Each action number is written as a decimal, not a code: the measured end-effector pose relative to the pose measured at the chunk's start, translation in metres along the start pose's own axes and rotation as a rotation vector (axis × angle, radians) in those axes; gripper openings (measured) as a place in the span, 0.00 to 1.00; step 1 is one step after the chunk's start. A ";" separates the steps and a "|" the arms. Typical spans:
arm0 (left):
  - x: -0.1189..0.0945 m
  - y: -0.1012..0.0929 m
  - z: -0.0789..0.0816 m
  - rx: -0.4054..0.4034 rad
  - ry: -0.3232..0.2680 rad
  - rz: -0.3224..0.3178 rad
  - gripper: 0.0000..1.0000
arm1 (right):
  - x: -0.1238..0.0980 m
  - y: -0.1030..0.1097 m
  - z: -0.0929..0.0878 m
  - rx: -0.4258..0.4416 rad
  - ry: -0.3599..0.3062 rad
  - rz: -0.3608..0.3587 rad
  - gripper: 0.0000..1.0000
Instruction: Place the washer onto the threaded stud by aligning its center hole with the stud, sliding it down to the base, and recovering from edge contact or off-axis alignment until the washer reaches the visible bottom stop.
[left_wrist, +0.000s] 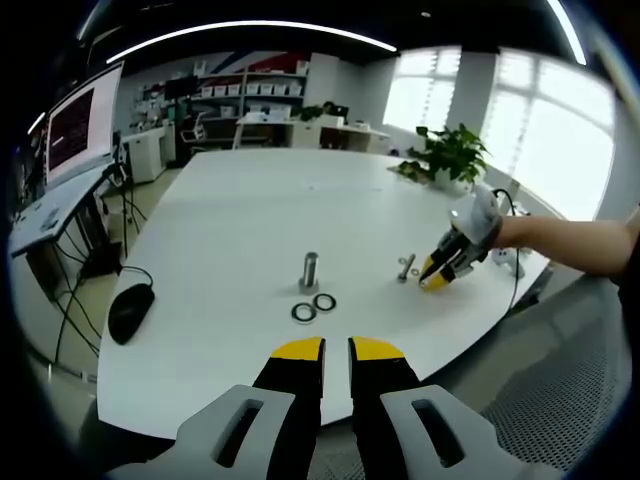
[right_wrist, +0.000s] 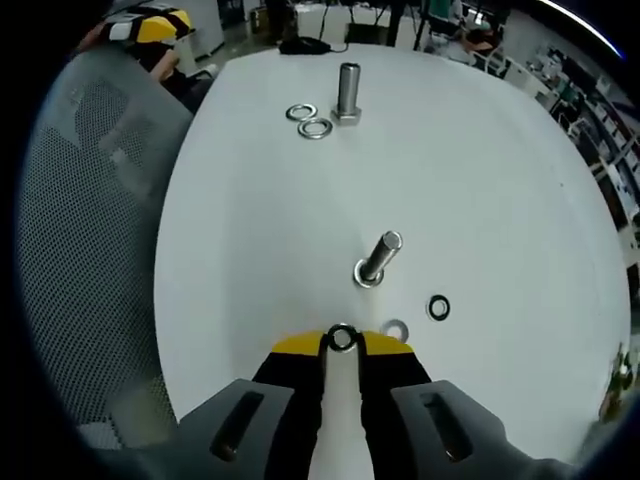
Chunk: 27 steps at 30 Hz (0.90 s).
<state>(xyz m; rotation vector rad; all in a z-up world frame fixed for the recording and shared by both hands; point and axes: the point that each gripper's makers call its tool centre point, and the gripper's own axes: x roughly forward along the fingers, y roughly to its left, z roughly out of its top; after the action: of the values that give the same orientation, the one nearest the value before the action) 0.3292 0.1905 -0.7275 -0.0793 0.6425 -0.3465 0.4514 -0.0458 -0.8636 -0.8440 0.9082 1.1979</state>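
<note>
**On the white counter: washer held, stud just ahead**

On the white counter (right_wrist: 250, 200), in the right gripper view, the right claw (right_wrist: 341, 345) is clenched on a small washer (right_wrist: 342, 338), which sits pinched between the two yellow tips. Its ring faces the camera, so the hole is seen open and round. Just in front stands the threaded stud (right_wrist: 378, 258), head down on the counter, with its long axis leaning up and to the right in this view; I believe this lean comes mostly from the fisheye lens. Two loose washers (right_wrist: 437, 307) lie beside the claw on the counter, one of them almost touching the tip.

The step in hand, as I judge it, is the carry: the washer is gripped but not yet over the stud. The next move calls for bringing the washer above the top of the stud, turning it so its flat face is across the stud axis, and then lowering it. If the edge catches on the thread, a small shift sideways should free it.

Farther away stands a second bolt (right_wrist: 348, 92) with two more rings near its base.

In the left gripper view, the left claw (left_wrist: 336, 352) is nearly closed and holds nothing, hanging over the near edge of the counter.
</note>
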 end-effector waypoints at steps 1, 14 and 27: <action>0.000 0.000 0.000 0.000 0.000 0.000 0.07 | -0.001 -0.002 0.001 0.008 -0.007 -0.004 0.14; 0.000 -0.001 -0.001 0.005 0.010 -0.004 0.07 | -0.011 -0.013 0.012 0.092 -0.089 -0.039 0.14; 0.000 0.000 -0.001 0.003 0.010 -0.001 0.07 | -0.033 -0.029 0.034 0.159 -0.209 -0.079 0.14</action>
<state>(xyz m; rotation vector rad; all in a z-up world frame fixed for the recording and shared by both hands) 0.3285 0.1903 -0.7287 -0.0755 0.6516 -0.3492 0.4802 -0.0328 -0.8176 -0.6094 0.7809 1.1066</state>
